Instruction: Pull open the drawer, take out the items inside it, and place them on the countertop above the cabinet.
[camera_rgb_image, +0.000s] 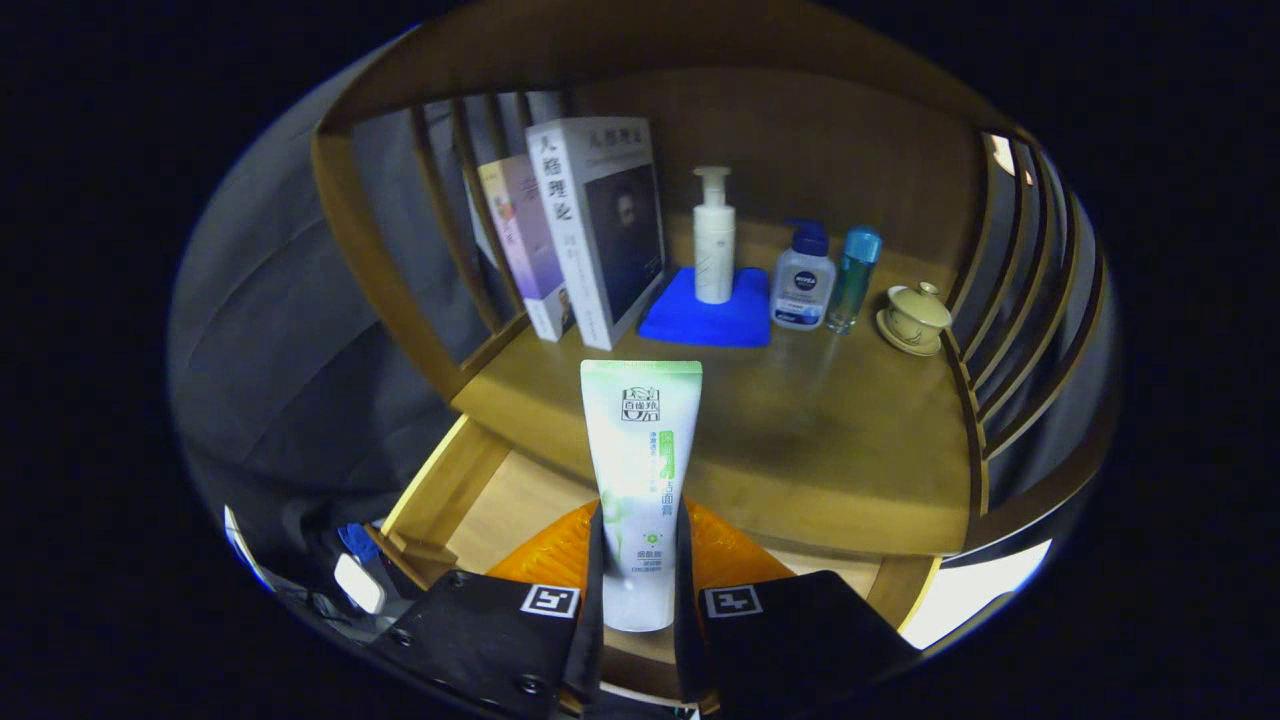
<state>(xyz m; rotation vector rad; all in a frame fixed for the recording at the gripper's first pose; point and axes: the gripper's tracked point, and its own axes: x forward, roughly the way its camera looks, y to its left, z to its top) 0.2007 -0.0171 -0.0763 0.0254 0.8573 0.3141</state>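
Note:
My gripper (640, 560) is shut on a white-and-green tube (640, 470), held upright with its crimped end up, both fingers pressing its lower half. Below and behind the fingers lies the pulled-out drawer (450, 480) with a pale wooden bottom. The tube stands in front of the wooden countertop (830, 460), which stretches beyond the fingers, its front edge just past the tube.
At the back of the countertop stand two books (590, 230), a white pump bottle (714, 240) on a blue cloth (705, 320), a blue-capped bottle (802, 280), a teal bottle (853, 280) and a lidded cup on a saucer (915, 318). Slatted wooden sides (1010, 330) flank the shelf.

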